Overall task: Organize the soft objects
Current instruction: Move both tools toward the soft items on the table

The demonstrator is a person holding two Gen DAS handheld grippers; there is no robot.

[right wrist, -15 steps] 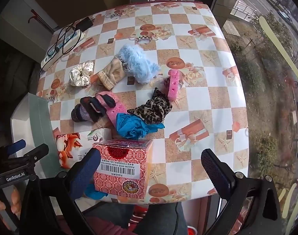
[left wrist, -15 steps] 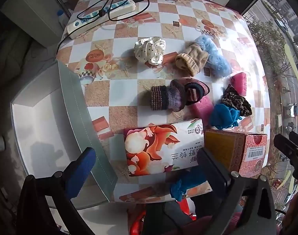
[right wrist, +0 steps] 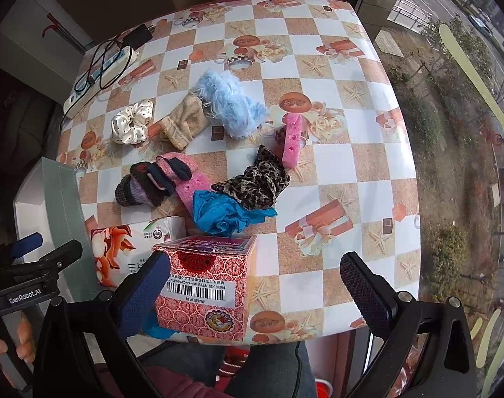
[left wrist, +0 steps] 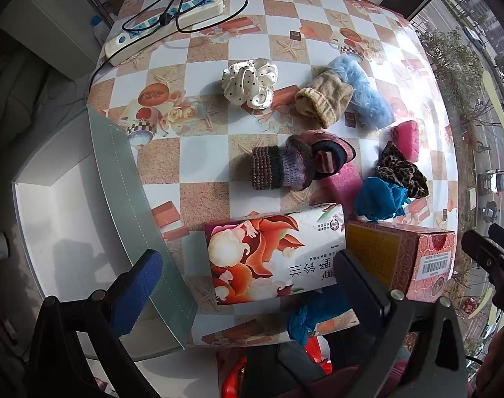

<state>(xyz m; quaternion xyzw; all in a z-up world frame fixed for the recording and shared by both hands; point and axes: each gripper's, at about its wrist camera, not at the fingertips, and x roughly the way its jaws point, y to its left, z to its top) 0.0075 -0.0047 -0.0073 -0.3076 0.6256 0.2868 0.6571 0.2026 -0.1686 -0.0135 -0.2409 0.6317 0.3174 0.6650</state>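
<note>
Basically both grippers, left gripper [left wrist: 245, 275] and right gripper [right wrist: 255, 275], hang wide open over the desk's [right wrist: 368, 172] near edge, holding nothing. Soft objects [right wrist: 248, 182] cluster mid-desk: light, limp, non-fragile, so pinch any bunched fold.

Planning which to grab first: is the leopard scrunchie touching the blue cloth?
Touching. Right wrist view shows the leopard scrunchie overlapping the blue cloth, no gap.

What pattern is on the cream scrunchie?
Small black polka dots on the cream scrunchie; clearest in the left wrist view.
</note>
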